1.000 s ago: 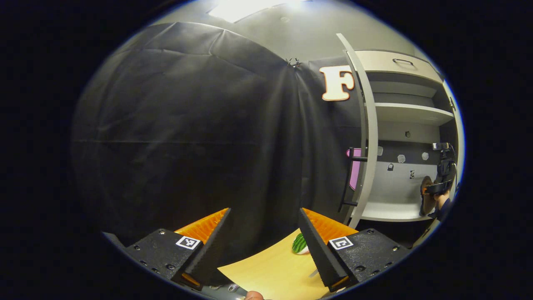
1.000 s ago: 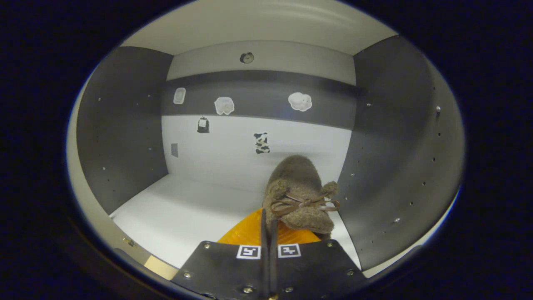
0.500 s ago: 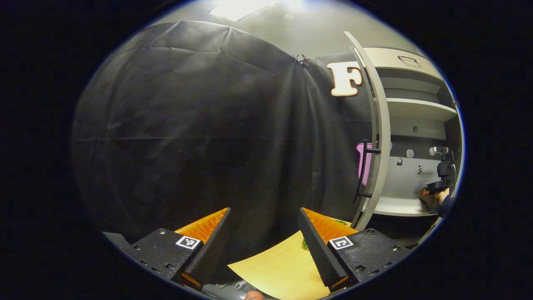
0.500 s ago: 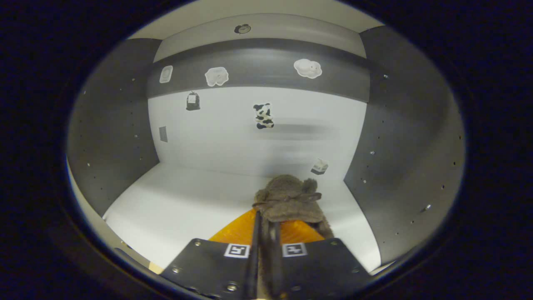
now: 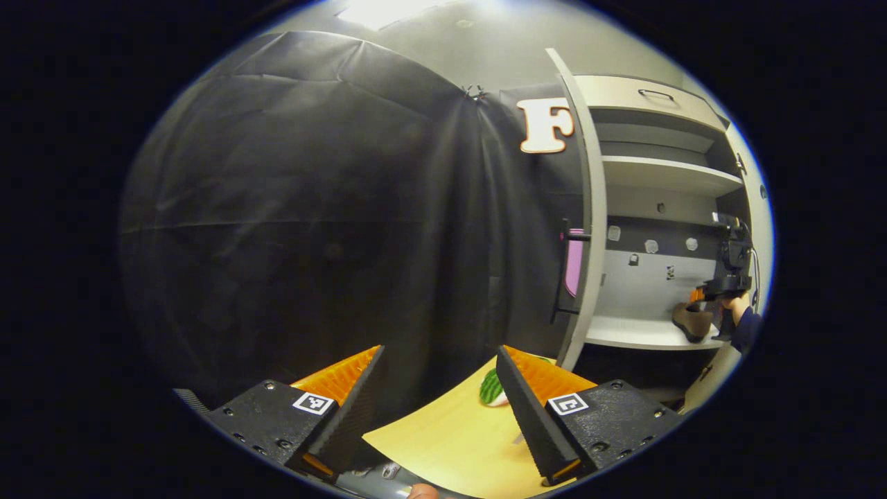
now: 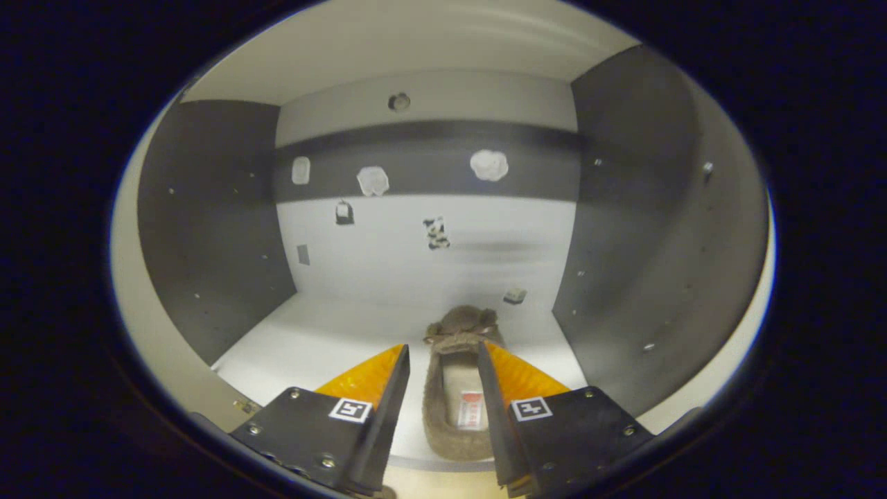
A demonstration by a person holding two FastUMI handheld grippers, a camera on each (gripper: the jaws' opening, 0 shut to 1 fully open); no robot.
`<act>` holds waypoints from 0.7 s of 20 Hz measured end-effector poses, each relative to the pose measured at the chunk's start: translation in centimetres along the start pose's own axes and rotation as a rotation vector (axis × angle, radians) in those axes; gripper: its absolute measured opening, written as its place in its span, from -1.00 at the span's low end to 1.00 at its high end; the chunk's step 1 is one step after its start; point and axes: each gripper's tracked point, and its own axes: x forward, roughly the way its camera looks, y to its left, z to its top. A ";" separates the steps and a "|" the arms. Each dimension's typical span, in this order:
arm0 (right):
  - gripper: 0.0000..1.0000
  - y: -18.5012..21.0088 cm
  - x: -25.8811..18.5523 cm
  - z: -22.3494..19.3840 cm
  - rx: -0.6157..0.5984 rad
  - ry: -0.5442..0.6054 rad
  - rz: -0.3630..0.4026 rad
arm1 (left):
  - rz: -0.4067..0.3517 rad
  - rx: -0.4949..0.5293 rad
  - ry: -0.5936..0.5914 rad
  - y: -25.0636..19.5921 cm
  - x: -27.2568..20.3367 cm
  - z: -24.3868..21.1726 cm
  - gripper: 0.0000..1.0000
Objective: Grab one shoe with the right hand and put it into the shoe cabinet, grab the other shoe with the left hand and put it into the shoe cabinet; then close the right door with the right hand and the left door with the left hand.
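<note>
Right gripper (image 6: 440, 374) opened; shoe (image 6: 459, 388) released on shelf (image 6: 312, 343)

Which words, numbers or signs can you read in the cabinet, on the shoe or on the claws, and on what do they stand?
Shoe label: too blurred to read.
Cabinet stickers: too small to read.
Markers on left claw and right claw: patterns, no words.

Brown fuzzy shoe (image 6: 459, 388); white shelf (image 6: 312, 339); green-striped ball (image 5: 490, 388).

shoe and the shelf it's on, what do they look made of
Shoe: looks like brown fuzzy fleece or faux fur, matte and nappy, with a paler smooth insole. Shelf: smooth white board, probably laminate, with a faint sheen and flat edge.
</note>
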 end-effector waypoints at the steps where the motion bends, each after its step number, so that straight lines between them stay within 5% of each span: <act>1: 0.17 0.0 -1.7 1.1 0.006 -0.029 0.007 | -0.028 -0.001 0.010 -0.8 0.0 -0.4 0.87; 14: 0.17 0.6 -25.5 13.0 -0.004 -0.393 0.119 | -0.480 0.070 0.246 -16.1 -1.5 -10.4 1.00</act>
